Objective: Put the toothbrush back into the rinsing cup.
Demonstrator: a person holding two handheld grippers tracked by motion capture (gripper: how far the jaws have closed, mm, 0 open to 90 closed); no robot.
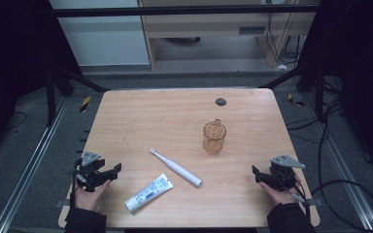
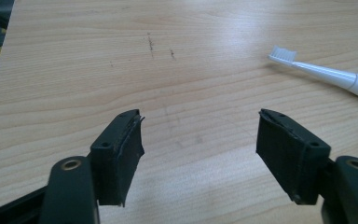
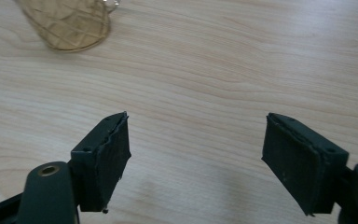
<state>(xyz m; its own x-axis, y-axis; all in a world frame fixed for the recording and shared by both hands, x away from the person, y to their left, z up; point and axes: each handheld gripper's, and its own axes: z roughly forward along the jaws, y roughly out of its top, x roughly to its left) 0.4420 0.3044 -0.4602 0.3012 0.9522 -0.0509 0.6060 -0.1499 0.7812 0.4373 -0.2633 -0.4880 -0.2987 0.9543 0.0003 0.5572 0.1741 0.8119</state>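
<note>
White toothbrush (image 1: pixel 176 167) lies slanted, head far-left, nearer the empty, spread left gripper (image 1: pixel 110 172) than the spread right gripper (image 1: pixel 257 174).

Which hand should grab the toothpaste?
Probably the left. The left gripper sits open right beside the toothpaste, while the right gripper is across the table, nearer the cup.

left gripper (image 1: pixel 110 174): jaws wide, empty, table's near-left corner | right gripper (image 1: pixel 258 175): jaws wide, empty, table's near-right corner
</note>
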